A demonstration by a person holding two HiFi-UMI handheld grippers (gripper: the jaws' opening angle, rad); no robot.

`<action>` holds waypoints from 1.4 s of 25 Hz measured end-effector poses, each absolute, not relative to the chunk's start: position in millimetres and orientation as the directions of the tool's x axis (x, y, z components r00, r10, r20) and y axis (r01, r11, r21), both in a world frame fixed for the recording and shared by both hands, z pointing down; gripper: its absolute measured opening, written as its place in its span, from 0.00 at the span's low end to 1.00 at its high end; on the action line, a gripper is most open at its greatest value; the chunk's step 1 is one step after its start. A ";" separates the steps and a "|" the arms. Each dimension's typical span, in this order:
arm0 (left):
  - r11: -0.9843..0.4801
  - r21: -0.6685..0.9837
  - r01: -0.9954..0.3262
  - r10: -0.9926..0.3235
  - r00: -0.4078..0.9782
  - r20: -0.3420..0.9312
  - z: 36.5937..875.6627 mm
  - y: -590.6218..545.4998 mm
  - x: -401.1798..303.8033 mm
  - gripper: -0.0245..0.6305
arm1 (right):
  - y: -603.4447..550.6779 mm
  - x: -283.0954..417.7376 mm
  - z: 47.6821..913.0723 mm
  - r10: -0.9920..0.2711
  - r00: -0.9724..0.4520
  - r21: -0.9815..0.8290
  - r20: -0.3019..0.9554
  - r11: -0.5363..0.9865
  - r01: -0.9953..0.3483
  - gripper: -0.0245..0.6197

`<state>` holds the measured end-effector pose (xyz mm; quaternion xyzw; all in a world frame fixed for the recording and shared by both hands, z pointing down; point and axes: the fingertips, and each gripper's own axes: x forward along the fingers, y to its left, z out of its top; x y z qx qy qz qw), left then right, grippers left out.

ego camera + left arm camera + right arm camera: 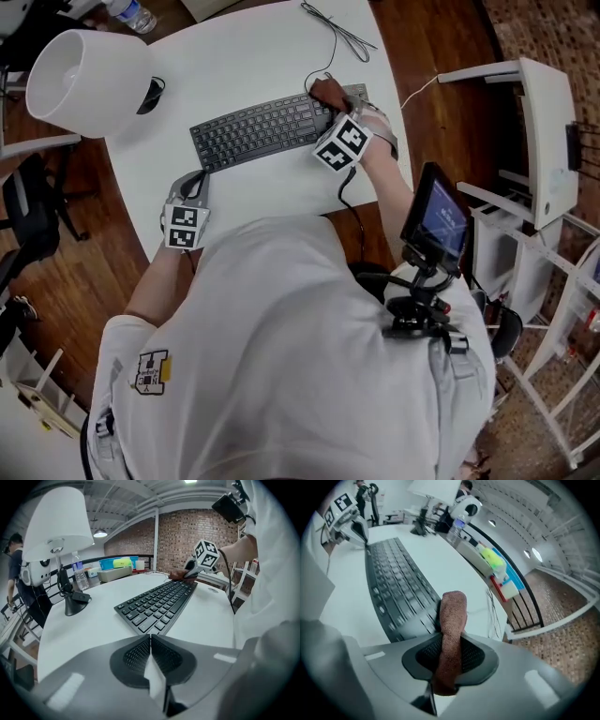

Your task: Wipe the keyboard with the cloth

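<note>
A black keyboard (267, 129) lies slanted on the round white table (244, 56). My right gripper (330, 101) is at the keyboard's right end, shut on a reddish-brown cloth (452, 634) that sticks out between its jaws over the last keys (401, 604). The cloth (327, 91) also shows in the head view. My left gripper (190, 186) rests near the table's front edge, just short of the keyboard's left end (157, 604), shut with nothing between its pads. From the left gripper view the right gripper (194, 569) appears at the far end of the keyboard.
A white lamp (89, 80) stands at the table's left, its dark base (75, 604) beside a water bottle (79, 576). A thin cable (339, 33) trails across the far side. A tray of coloured items (501, 573) sits by the railing. A white shelf unit (539, 141) stands at the right.
</note>
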<state>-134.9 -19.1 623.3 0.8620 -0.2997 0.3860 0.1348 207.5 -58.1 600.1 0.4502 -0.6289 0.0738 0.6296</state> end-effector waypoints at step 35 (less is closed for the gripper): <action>-0.785 0.015 -0.619 -0.419 0.549 0.723 624.5 -19.9 -135.2 0.04 | -26.5 237.2 607.6 -0.402 0.288 0.487 0.869 0.593 -0.641 0.16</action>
